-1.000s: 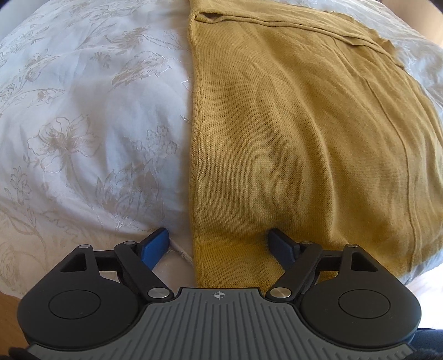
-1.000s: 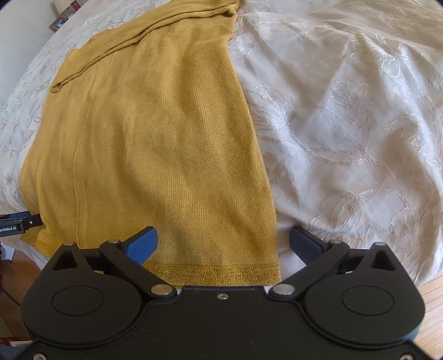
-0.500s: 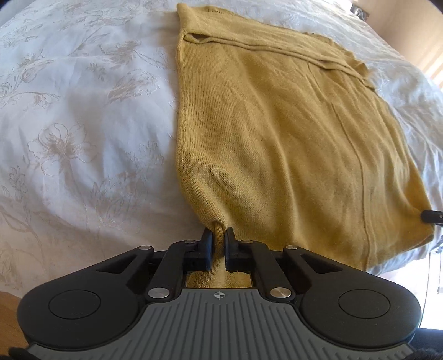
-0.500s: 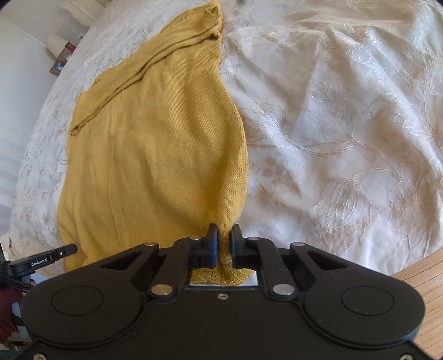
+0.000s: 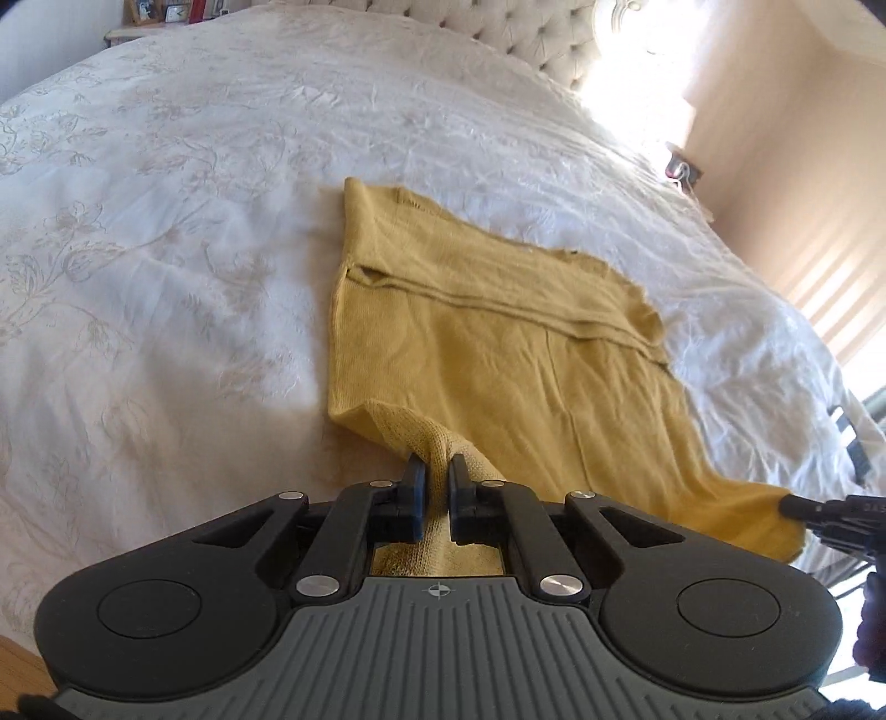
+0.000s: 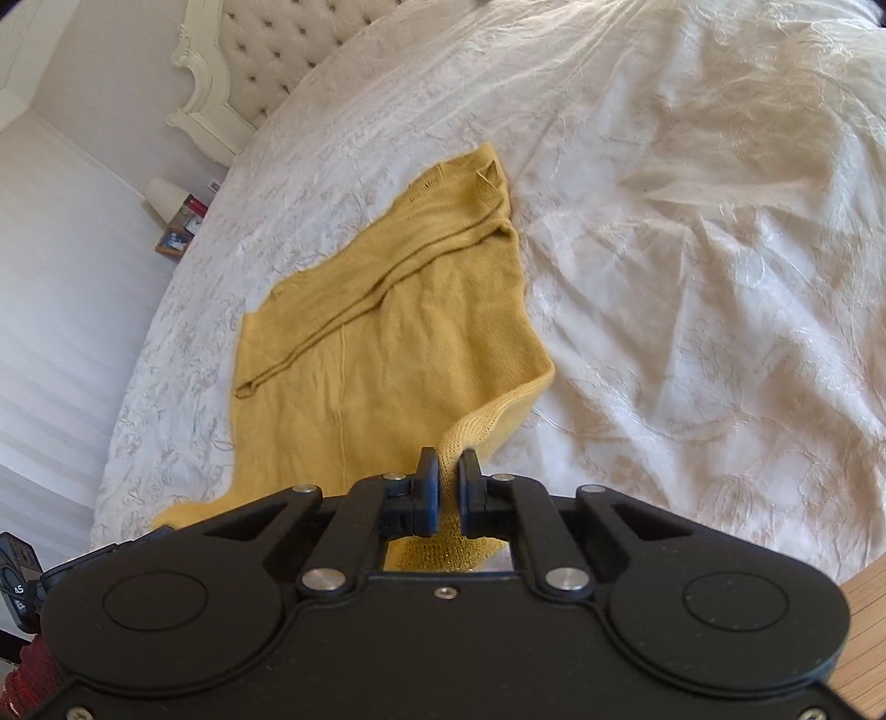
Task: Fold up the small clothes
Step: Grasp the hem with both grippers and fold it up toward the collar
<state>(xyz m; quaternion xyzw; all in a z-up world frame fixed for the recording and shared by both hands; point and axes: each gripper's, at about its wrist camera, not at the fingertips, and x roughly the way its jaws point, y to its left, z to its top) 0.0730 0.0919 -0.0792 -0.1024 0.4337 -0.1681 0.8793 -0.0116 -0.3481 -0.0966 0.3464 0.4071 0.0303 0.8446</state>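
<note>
A mustard-yellow knit top (image 5: 498, 343) lies on a white embroidered bedspread (image 5: 166, 249), with its sleeves folded across its far part. My left gripper (image 5: 436, 471) is shut on the left corner of the hem, which rises off the bed between its pads. In the right wrist view the same top (image 6: 387, 343) stretches away, and my right gripper (image 6: 448, 465) is shut on the hem's right corner, lifted too. The right gripper's tip (image 5: 797, 505) shows at the hem's far corner in the left wrist view. The near hem hangs raised between both grips.
A tufted headboard (image 6: 266, 50) stands at the bed's far end. A bedside table with small items (image 6: 177, 221) sits by the left wall. Wooden floor (image 6: 864, 631) shows past the bed's near edge. The other gripper's body (image 6: 16, 576) shows at lower left.
Both grippers went from open astride the hem to shut on its corners. They then rose and tilted, lifting the hem off the bed, so more of the bed and headboard shows.
</note>
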